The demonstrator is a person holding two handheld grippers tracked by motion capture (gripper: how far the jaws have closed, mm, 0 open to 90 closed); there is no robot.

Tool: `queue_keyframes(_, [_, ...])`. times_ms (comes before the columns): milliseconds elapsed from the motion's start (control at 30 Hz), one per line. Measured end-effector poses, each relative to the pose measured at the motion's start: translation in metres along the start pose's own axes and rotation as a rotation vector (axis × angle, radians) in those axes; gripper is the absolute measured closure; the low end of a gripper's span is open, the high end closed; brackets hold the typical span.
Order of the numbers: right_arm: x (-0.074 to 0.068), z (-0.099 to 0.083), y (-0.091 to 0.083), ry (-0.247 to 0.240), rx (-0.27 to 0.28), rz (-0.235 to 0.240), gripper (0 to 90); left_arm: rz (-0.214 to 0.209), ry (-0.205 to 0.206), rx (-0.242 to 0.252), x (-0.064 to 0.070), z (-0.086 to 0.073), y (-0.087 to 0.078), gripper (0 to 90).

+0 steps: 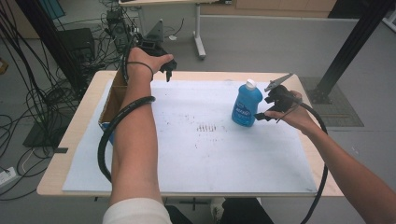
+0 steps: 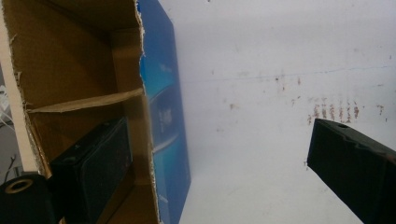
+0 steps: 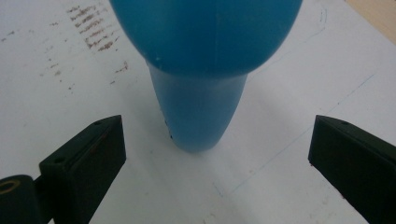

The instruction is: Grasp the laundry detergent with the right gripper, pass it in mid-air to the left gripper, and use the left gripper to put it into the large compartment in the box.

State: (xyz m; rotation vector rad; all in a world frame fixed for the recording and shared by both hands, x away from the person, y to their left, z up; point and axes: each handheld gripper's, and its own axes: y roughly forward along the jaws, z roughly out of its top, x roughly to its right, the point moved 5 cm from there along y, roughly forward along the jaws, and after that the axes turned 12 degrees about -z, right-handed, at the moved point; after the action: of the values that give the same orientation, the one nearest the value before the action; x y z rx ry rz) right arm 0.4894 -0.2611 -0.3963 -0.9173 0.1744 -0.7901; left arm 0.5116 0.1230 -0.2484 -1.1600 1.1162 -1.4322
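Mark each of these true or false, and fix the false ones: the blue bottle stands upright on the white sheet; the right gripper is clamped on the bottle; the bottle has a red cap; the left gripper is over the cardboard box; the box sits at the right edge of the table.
1. The blue bottle stands upright on the white sheet: true.
2. The right gripper is clamped on the bottle: false. Its jaws are open on either side of the bottle, apart from it.
3. The bottle has a red cap: false. The cap is white.
4. The left gripper is over the cardboard box: true.
5. The box sits at the right edge of the table: false. It is at the left.
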Motion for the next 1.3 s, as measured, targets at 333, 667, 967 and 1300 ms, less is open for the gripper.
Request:
queue_keyframes(333, [-0.005,0.009,0.006,0.027,0.086,-0.017,4.1,-0.001,0.004,0.000,0.001,-0.001,0.000,7.0])
queue_keyframes(667, [-0.008,0.013,0.012,0.057,0.158,-0.030,3.6,-0.001,0.001,0.005,-0.002,-0.002,-0.002,7.0])
queue_keyframes(967, [-0.012,0.015,0.019,0.089,0.203,-0.027,2.8,0.000,0.002,0.001,-0.003,-0.003,-0.001,7.0])
queue_keyframes(1300, [-0.014,0.011,0.025,0.103,0.255,-0.032,2.2,-0.001,0.007,0.001,-0.002,-0.002,0.000,6.9])
